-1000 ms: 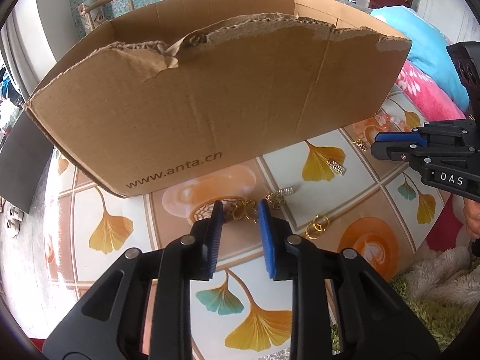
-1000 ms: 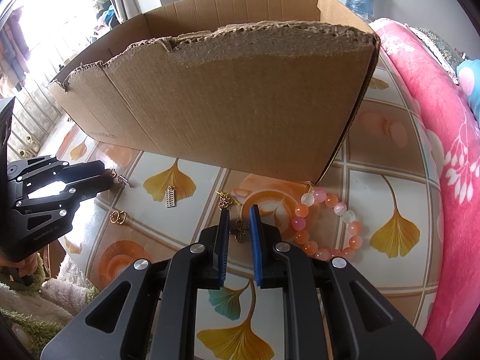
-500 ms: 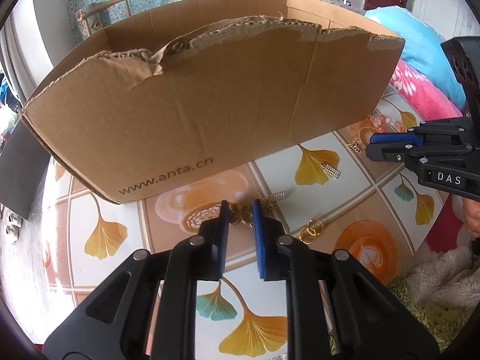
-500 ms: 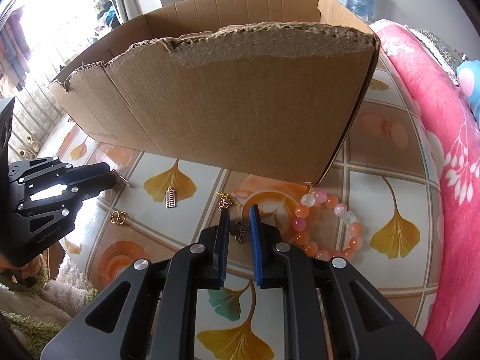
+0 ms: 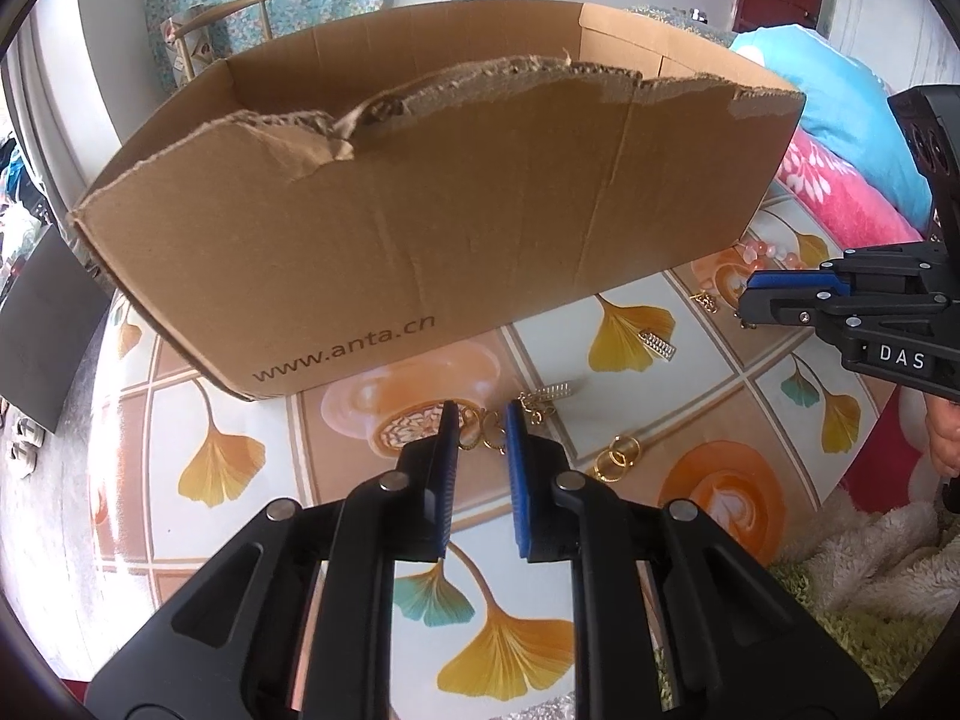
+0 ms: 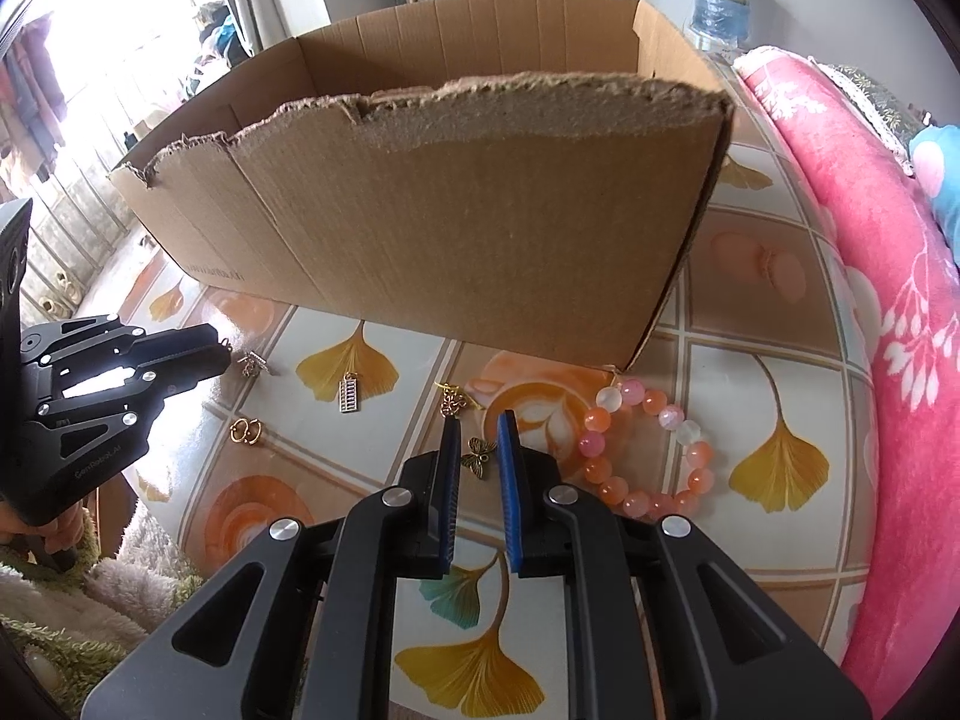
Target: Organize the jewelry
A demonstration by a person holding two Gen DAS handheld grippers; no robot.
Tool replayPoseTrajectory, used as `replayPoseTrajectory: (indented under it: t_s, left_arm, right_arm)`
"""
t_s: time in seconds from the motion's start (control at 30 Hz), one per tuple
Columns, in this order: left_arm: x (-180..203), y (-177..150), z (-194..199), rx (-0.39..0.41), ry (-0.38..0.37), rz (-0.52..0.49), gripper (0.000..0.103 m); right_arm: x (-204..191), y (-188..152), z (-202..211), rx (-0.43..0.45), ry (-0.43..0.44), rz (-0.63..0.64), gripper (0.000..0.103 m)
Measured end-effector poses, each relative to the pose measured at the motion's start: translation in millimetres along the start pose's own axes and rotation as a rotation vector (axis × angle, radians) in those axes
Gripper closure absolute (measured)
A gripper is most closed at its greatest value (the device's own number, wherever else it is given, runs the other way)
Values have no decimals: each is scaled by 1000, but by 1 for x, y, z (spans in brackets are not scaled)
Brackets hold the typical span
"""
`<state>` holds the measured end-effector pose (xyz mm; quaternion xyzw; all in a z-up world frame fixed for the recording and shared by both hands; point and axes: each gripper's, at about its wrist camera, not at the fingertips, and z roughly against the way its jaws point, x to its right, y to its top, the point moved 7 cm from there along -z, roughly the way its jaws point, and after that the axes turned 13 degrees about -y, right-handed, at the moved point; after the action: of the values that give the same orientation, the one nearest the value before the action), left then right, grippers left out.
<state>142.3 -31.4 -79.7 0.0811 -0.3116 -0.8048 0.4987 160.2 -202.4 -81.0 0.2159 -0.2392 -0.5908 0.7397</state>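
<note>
Both claws point steeply down at the ginkgo-patterned table (image 5: 240,456), in front of the torn cardboard box (image 5: 420,228) where the jewelry presumably goes. The left claw (image 5: 483,432) has its jaws narrowed around a linked gold ring chain (image 5: 486,423); whether the pads actually bite on it I cannot tell. The right claw (image 6: 479,441) is nearly together around a small bronze butterfly charm (image 6: 478,461), and again contact is unclear.

To do this step well, each claw should settle low enough that the pads catch the metal rather than skate over it, then squeeze fully before lifting straight up over the ragged box edge. The chain may dangle and snag there.

Left on the table are a pair of gold rings (image 5: 618,456), a ladder-shaped pendant (image 6: 350,395) and an orange-pink bead bracelet (image 6: 642,450) beside the box corner.
</note>
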Motion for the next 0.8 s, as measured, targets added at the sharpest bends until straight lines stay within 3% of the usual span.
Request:
replayPoseTrajectory:
  t_s: [0.27, 0.5, 0.8]
  left_arm:
    - [-1, 1, 15, 21, 13, 10, 88]
    - [0, 1, 12, 27, 9, 13, 88]
    - [-5, -3, 10, 28, -3, 28, 88]
  right_arm:
    - [3, -2, 12, 17, 1, 4, 90]
    - [-1, 1, -1, -22, 6, 8, 88]
    - [-5, 6, -14, -36, -48, 33, 88]
